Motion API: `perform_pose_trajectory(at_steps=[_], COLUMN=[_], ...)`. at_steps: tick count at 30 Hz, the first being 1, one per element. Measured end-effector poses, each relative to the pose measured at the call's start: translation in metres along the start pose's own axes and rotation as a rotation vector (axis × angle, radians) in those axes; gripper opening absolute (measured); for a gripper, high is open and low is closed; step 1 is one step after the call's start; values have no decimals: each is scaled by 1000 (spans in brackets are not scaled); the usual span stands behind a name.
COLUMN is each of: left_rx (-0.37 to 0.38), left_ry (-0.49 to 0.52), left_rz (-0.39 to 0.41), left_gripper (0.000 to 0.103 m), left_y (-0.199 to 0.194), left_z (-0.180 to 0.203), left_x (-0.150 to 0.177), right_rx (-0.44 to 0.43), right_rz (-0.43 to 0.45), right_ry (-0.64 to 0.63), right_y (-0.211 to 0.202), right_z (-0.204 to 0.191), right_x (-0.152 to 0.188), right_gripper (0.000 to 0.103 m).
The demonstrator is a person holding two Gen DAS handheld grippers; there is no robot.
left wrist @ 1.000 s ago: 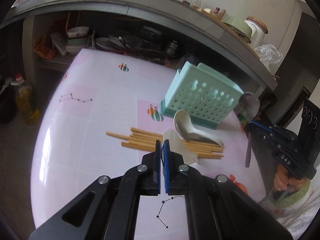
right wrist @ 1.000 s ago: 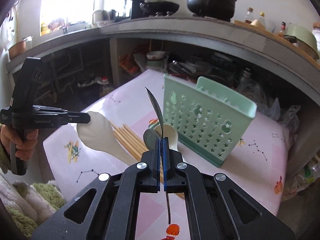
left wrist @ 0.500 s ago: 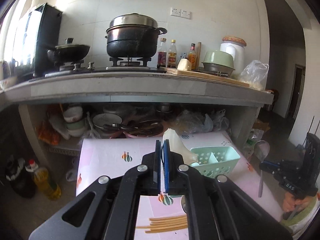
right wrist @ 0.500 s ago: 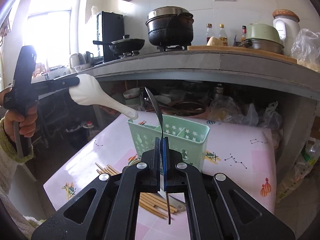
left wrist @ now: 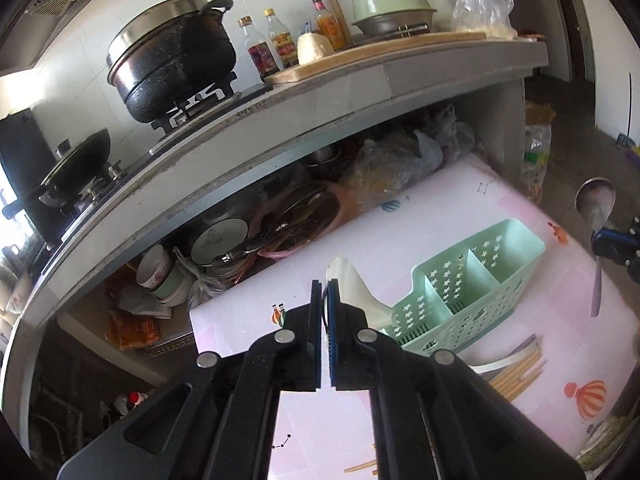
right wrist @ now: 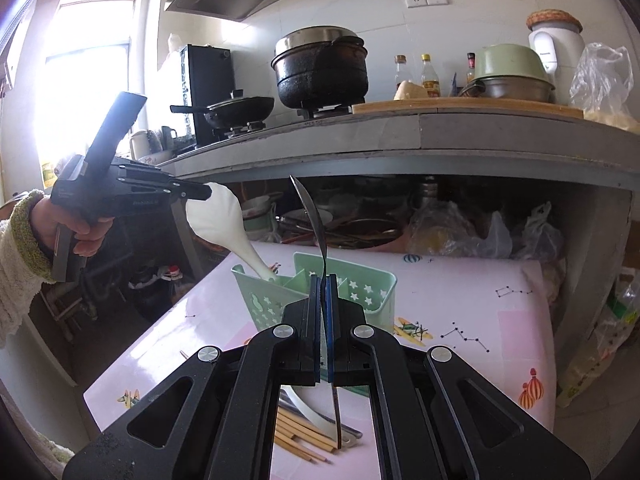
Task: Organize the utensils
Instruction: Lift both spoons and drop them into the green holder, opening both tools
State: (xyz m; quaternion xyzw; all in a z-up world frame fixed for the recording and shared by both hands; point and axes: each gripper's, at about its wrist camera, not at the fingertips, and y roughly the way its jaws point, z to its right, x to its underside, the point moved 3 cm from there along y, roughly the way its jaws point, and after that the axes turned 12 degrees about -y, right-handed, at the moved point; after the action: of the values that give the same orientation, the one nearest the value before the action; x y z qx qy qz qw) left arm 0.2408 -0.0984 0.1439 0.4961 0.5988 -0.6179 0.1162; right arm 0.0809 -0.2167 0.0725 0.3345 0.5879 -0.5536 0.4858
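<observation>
**Both grippers carry spoons above the green caddy**

The left gripper (left wrist: 325,292) is clamped tight on the bowl of a white ceramic spoon (right wrist: 224,224), whose handle slopes down so that its tip dips just inside the left compartment of the mint-green utensil caddy (right wrist: 360,292). In the right wrist view a hand (right wrist: 68,220) in a fuzzy pale sleeve holds that gripper (right wrist: 202,192) up off the counter's left edge.

The right gripper (right wrist: 323,296) is pinched shut on the handle of a metal spoon (right wrist: 310,212), held edge-on and upright, bowl at the top and the handle's end hanging below the jaws. From the left wrist view the same spoon (left wrist: 596,208) hangs beyond the caddy's right end, above the counter's far right side.

The caddy (left wrist: 480,280) stands on the pink patterned counter (left wrist: 420,220), its three compartments open to the top. On the near side of it lie a bundle of wooden chopsticks (right wrist: 298,432), another white spoon (right wrist: 304,408) and a metal utensil handle, touching one another in a loose heap.
</observation>
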Motion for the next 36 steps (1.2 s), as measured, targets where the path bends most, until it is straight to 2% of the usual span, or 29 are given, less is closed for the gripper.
perform_pose_trajectory(at_steps=[3,8,14,17,18,22,26,32,36], left_rx=[-9,34,117,169,176,219,239,241,239], left_ry=[41,22,-87,-174,-207,-337,-447,-586,-637], left_rz=[-40,-113,-175,-202,-201,-138,-86,-43,-56], left_gripper=[2,3,5,19,25,35,39,40,40], left_y=[18,50,77,85,84,71,55,30,25], left_z=[11,21,20,12,9,-9,-24,-46,-55], left_x=[-3,-5,0,4,5,9,27,73,105], right_rx=[-4,-15,-68,-86,-86,-85,-80,-41,-33], right_rz=[16,47,104,137,148,195,211,142,70], right_ry=[15,44,123,153,158,163,168,151,122], right_y=[1,4,13,21,24,35,57,93,110], right_z=[4,12,30,38,40,47,53,57,53], right_x=[-2,-8,-22,-33,-37,-52,-61,-41,-16], right_gripper=[1,1,1,1,1,1,1,1,1])
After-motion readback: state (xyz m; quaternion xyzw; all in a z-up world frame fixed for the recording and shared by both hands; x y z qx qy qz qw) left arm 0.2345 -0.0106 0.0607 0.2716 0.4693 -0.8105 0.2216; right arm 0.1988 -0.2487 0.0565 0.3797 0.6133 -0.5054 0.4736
